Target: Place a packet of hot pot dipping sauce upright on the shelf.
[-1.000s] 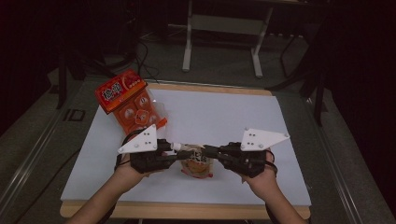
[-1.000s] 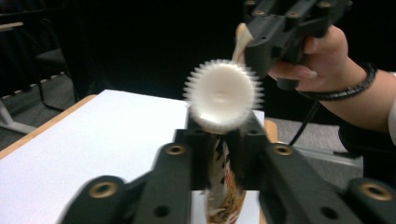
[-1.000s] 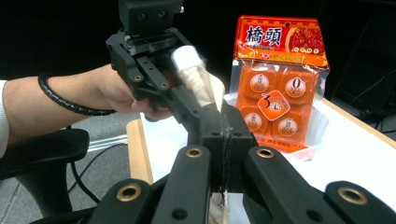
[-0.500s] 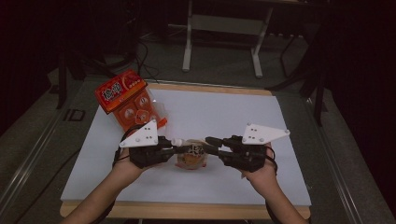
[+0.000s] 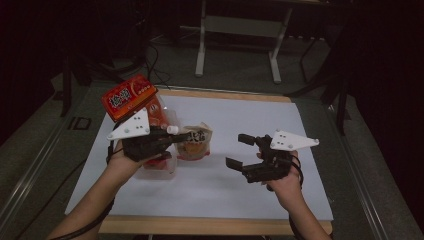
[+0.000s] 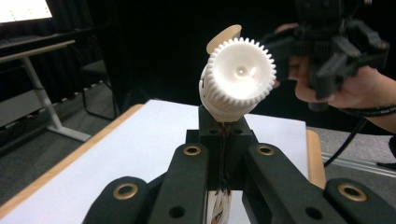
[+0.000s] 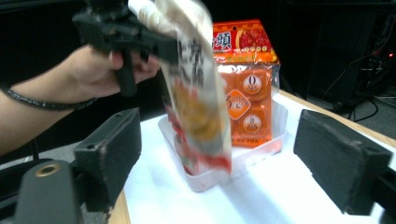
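Left gripper [image 5: 167, 142]: clamped on spouted pouch [image 5: 195, 142], lifted.
Right gripper [image 5: 240, 150]: jaws just spread, nothing between.
Nearby: orange packet [image 5: 131, 97] in clear tray [image 7: 243, 163].

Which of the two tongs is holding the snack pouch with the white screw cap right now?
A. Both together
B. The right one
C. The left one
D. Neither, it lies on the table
C: the left tongs are shut on the pouch near its white cap and hold it off the table, while the right tongs stand open and apart from it.
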Motion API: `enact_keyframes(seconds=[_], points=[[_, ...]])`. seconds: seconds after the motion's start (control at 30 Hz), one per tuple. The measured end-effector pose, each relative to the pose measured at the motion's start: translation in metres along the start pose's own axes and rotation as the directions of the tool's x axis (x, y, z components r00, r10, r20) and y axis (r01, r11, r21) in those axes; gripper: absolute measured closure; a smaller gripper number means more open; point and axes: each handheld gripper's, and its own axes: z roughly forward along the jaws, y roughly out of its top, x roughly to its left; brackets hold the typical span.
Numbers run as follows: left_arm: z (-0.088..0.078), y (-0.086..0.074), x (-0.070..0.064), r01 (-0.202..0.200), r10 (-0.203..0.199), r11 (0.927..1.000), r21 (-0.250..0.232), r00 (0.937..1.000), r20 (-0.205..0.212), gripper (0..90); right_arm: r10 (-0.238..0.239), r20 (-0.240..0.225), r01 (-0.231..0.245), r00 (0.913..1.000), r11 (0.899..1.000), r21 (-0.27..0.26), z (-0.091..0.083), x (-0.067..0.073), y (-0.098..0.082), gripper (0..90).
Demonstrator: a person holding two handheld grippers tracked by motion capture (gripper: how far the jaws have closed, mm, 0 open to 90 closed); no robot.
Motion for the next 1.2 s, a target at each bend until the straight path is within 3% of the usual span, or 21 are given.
enact_keyframes(seconds=[0.13, 0.2, 0.33, 0.5, 0.6, 0.87, 1.13, 1.2], points=[[-0.01, 0.001, 0.014, -0.02, 0.02, 0.9989, -0.043, 0.9998, 0.002, 89.4, 0.019, -0.01, -0.019, 0.9998, 1.0, 0.014, 0.002, -0.003, -0.006, 14.1], [-0.014, 0.0, 0.021, -0.028, 0.027, 0.9981, -0.054, 0.9994, -0.022, 89.4, 0.019, -0.011, -0.019, 0.9998, 1.0, 0.019, 0.003, -0.002, -0.008, 14.1], [-0.022, -0.004, 0.034, -0.041, 0.038, 0.998, -0.047, 0.9977, -0.057, 89.4, 0.018, -0.011, -0.017, 0.9998, 1.0, 0.011, 0.002, -0.002, -0.009, 14.2], [-0.032, -0.014, 0.047, -0.035, 0.031, 0.9978, -0.057, 0.9971, -0.07, 89.5, 0.005, -0.016, -0.005, 0.9999, 1.0, -0.022, 0.0, -0.003, -0.01, 14.8], [-0.036, -0.022, 0.052, -0.035, 0.031, 0.9984, -0.044, 0.9961, -0.083, 89.5, -0.024, 0.005, 0.025, 0.9997, 0.999, -0.038, -0.002, -0.005, -0.012, 14.8], [-0.048, -0.045, 0.068, -0.002, 0.002, 1.0, -0.002, 0.9944, -0.106, 89.4, -0.016, -0.013, 0.016, 0.9998, 0.999, -0.037, -0.005, -0.008, -0.015, 14.5], [-0.051, -0.061, 0.071, 0.021, -0.015, 0.9974, 0.069, 0.9964, -0.084, 89.4, 0.009, -0.015, -0.009, 0.9998, 0.999, -0.036, -0.006, -0.011, -0.019, 14.6], [-0.05, -0.064, 0.07, 0.011, -0.004, 0.9957, 0.092, 0.9974, -0.072, 89.4, 0.011, -0.011, -0.012, 0.9999, 0.999, -0.035, -0.007, -0.012, -0.02, 14.6]])
